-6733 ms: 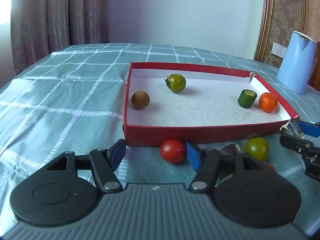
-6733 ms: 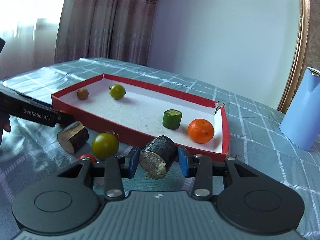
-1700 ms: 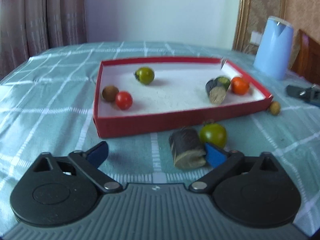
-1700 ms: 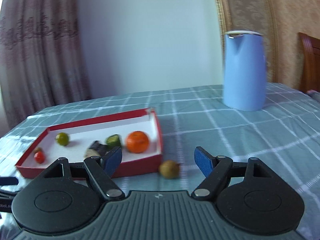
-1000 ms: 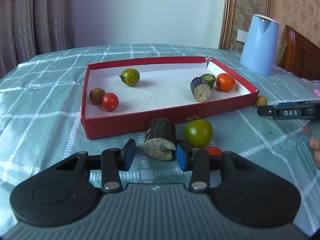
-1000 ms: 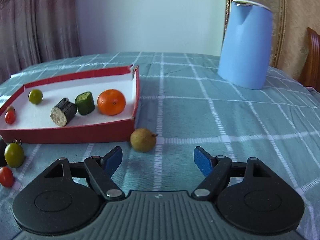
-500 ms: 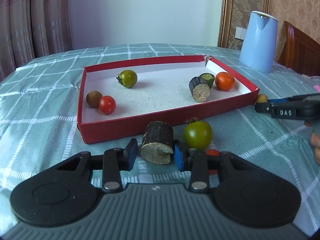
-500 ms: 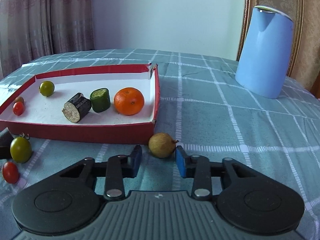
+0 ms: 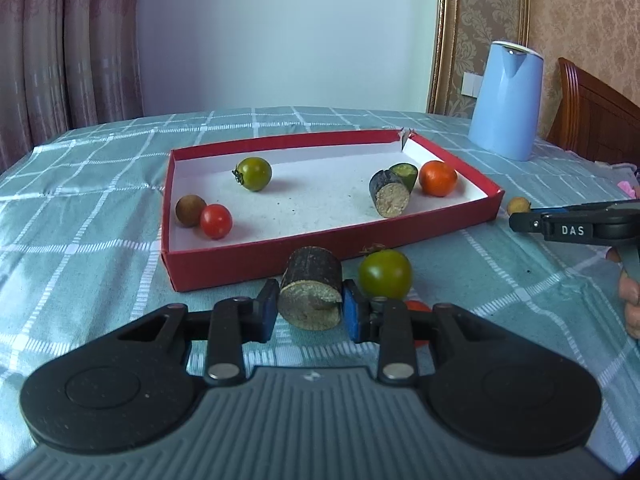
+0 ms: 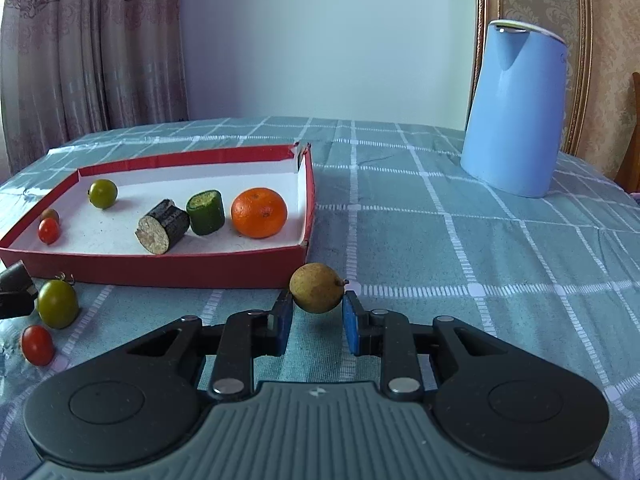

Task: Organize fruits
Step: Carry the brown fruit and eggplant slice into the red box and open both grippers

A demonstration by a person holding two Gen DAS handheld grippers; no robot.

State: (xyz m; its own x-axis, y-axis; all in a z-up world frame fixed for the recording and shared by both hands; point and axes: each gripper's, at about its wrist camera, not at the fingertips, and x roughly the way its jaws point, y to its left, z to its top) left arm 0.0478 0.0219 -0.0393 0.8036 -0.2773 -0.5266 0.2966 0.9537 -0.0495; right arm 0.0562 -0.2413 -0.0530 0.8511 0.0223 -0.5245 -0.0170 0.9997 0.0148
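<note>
A dark-barked cut stub (image 9: 310, 296) with a tan face sits between the blue pads of my left gripper (image 9: 308, 312), which is shut on it just in front of the red tray (image 9: 320, 244). Beside it on the cloth lie a green tomato (image 9: 385, 274) and a red tomato (image 9: 416, 306), half hidden behind the finger. My right gripper (image 10: 316, 312) has its jaws closing tight on a small tan fruit (image 10: 317, 287), with a pad pressing on each side, near the tray's (image 10: 180, 270) right corner. Several fruits lie in the tray, among them an orange (image 10: 259, 212).
A blue kettle (image 10: 516, 112) stands at the back right on the checked cloth. A wooden chair (image 9: 592, 120) is behind it. A person's fingers (image 9: 630, 304) show at the right edge of the left wrist view. Curtains hang at the far left.
The right gripper's jaws went from wide apart to closed on the small tan fruit. The left gripper's pads tightened onto the dark stub. Earlier, a red tomato and another stub came to lie in the tray.
</note>
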